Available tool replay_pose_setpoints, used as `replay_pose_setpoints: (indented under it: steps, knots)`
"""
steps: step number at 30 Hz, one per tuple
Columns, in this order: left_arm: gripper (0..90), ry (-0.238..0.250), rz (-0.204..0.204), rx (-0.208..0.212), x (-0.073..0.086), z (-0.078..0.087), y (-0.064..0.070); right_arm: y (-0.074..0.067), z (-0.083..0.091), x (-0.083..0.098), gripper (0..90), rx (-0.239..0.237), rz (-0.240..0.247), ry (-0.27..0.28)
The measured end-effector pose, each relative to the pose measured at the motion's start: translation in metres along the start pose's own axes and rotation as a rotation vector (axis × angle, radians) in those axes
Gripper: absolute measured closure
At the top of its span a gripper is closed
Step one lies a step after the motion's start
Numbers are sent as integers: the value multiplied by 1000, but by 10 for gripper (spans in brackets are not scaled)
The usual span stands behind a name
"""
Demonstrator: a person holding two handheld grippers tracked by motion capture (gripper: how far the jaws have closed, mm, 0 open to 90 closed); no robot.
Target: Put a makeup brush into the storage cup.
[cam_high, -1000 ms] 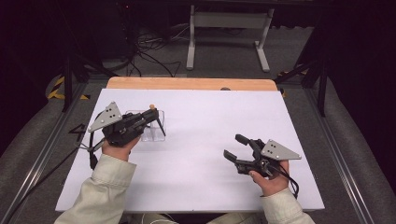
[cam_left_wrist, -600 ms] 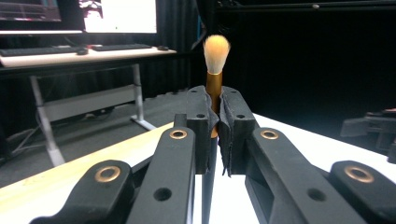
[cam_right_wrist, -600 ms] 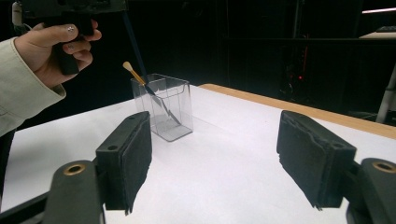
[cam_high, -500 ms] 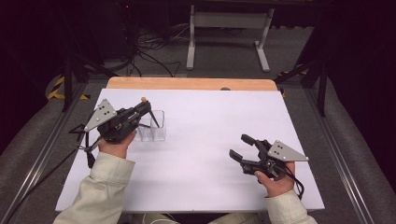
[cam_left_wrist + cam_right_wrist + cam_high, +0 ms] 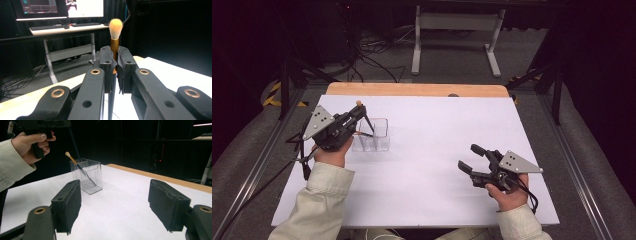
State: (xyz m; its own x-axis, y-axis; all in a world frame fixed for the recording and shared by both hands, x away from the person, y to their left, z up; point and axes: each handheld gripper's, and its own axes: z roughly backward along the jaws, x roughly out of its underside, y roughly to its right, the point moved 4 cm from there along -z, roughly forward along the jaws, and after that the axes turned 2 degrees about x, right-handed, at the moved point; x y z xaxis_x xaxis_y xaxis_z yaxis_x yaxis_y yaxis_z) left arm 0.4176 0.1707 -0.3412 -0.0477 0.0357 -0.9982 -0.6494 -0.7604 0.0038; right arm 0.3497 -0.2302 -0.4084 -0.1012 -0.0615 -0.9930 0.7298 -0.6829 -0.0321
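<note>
Currently the left gripper [image 5: 114, 67] is clenched on a makeup brush [image 5: 115, 41], pads pinching the gold ferrule just below the pale bristle tuft; the dark handle hangs down between the jaws. In the high view the brush [image 5: 363, 116] stands tilted over a clear acrylic holder [image 5: 377, 135] w/ its lower end inside. The right gripper [image 5: 473, 159] is released, jaws wide apart w/ nothing between, resting low over the tabletop [image 5: 437, 200] well apart from the holder.

Handling, est.: brush is light, stiff and thin; the smooth ferrule may slip or pivot in the pads, so keep the pinch at the ferrule, not on the soft tuft. Holder is light, hard-walled, prob. easy to tip or slide if the handle levers against its rim.

Clearance: holder sits near the left-rear part of the white sheet, close to the tabletop's wooden back edge [image 5: 412, 90]. Open room lies toward centre and right.
</note>
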Motion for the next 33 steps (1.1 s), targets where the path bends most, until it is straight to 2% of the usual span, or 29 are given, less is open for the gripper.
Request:
replay_pose_setpoints:
  steps: [4,13,22,26,33]
  knots:
    - [836,2,-2,-24,0,1,-5,0,0,0,271,-2,-3,1]
    - [836,-11,-18,-47,2,1,-6,1,0,1,268,5,-6,-7]
    - [835,-32,8,-75,7,-1,-16,0,0,1,267,1,-2,-8]
    - [835,-33,13,-75,8,-2,-19,-1,0,1,267,1,-2,-6]
    - [834,-66,43,-63,17,-7,-24,-1,0,0,267,-2,0,-3]
